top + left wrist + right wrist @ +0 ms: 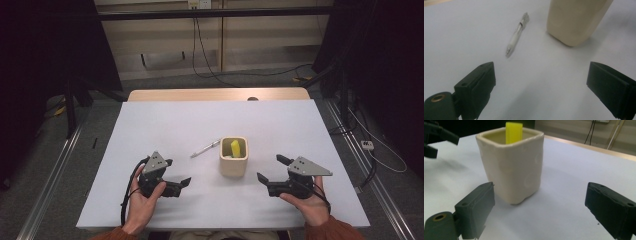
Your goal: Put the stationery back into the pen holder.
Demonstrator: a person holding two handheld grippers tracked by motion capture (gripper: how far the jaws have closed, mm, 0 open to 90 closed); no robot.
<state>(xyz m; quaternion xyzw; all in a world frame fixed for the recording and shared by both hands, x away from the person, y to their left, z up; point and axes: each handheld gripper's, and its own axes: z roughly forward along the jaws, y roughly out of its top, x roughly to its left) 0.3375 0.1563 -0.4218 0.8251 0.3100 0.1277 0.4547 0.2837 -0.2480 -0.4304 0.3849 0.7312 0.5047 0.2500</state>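
A cream square cup [234, 157] stands mid-table with a yellow flat piece [235, 148] upright inside it. A clear pen [205, 148] lies on the white table [165, 125] just left of the cup. My left gripper [176, 173] is open, held low to the left of the cup, with nothing between its jaws; the pen [517, 36] and the cup [576, 20] lie ahead of it. My right gripper [272, 169] is open to the right of the cup, facing the cup [511, 170] and the yellow piece [514, 132].
Beyond the far table edge a wooden strip [217, 94] runs across. Cables [210, 65] trail over the floor behind the table. Dark stands flank both sides. The other gripper [436, 137] shows at the far left of the right gripper view.
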